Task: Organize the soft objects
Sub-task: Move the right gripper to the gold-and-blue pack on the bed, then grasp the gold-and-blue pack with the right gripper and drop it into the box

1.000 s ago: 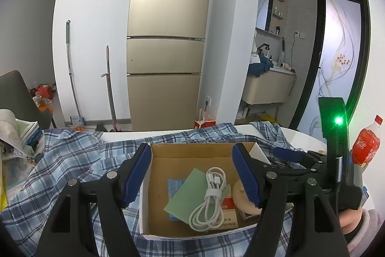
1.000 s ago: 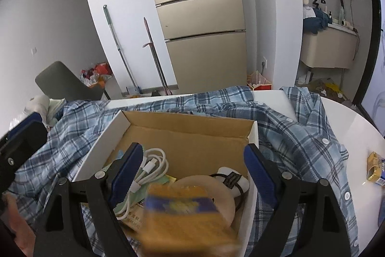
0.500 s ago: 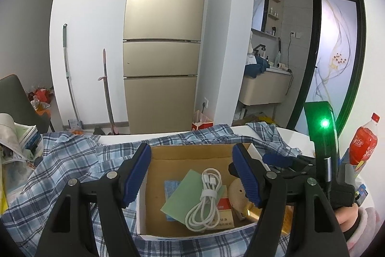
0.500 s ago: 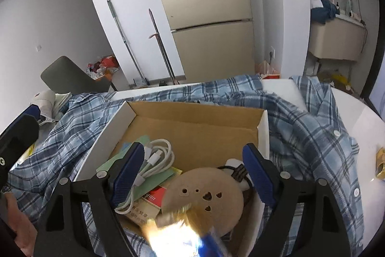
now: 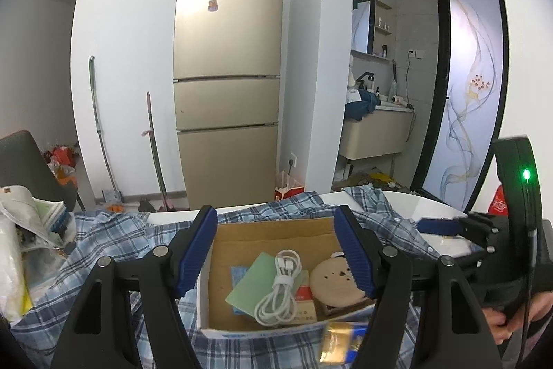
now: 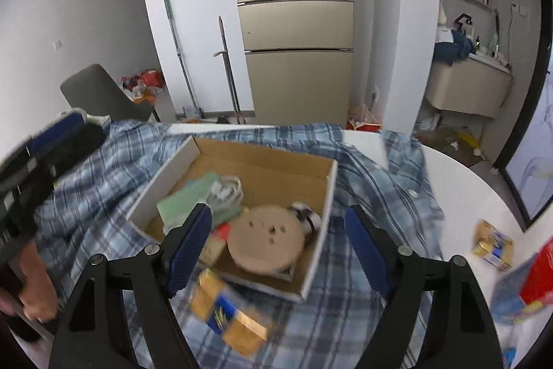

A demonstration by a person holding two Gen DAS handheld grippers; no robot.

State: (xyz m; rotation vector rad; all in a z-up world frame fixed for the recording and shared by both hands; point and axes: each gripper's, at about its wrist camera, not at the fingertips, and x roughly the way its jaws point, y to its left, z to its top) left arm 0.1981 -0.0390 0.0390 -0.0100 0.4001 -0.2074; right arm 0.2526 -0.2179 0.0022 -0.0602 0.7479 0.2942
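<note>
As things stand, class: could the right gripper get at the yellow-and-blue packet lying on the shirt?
Probably yes. The packet lies on the shirt just outside the box, below the right gripper, whose jaws are open and empty. Nothing covers it, though the picture is blurred.

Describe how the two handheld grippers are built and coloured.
Both the left gripper and the right gripper have black angular arms with silver pivot screws and ribbed blue pads. The right one's black upright housing carries a green light and a thin black cable.

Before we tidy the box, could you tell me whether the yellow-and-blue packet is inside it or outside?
Outside: the yellow-and-blue packet lies on the plaid shirt, just in front of the cardboard box.
</note>
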